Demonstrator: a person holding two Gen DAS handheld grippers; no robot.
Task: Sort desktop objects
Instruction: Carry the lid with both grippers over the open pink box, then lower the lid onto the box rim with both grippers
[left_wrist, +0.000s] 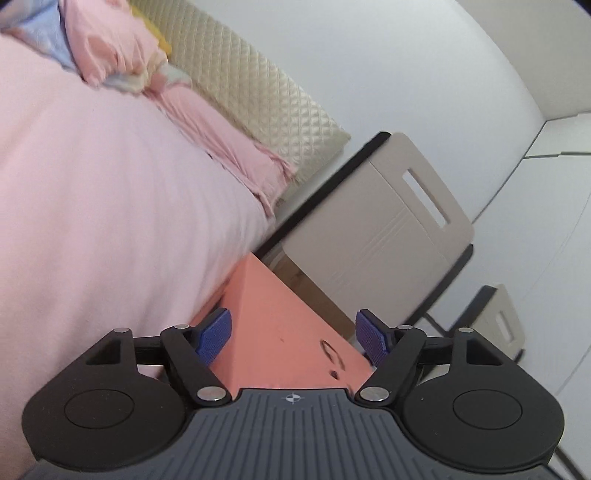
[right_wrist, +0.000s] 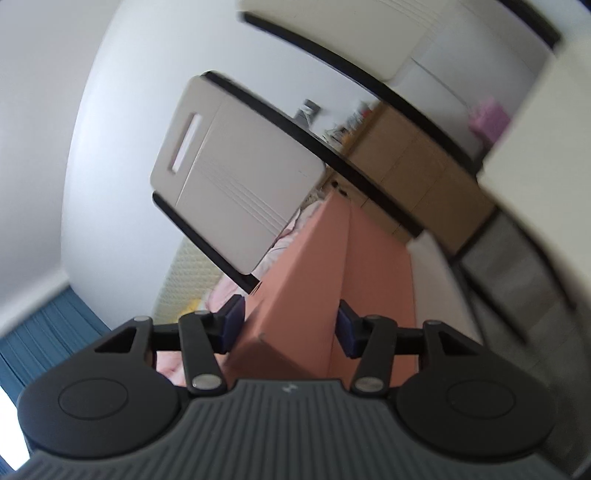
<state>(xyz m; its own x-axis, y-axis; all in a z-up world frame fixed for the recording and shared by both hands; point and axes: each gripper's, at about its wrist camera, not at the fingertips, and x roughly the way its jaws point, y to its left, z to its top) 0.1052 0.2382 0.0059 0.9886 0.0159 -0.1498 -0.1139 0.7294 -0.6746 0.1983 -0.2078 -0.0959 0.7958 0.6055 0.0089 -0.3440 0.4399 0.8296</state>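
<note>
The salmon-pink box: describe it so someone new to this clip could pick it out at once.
Start at the bed with the pink cover; beside its edge, in front of the beige chair, the salmon-pink box sits between the pads of the left hand-held gripper and of the right hand-held gripper. It alone is flat-sided, sharp-edged and orange-pink.

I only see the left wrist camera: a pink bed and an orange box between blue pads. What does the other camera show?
Observer: The right gripper has an orange box between its fingers as well.
Operator: Is anything else around, besides the bed?
Observer: Yes, a blue curtain hangs at the lower left of the right wrist view.
Operator: Any furniture I'm missing?
Observer: A wooden cabinet stands beyond the box, though it is blurred.
</note>
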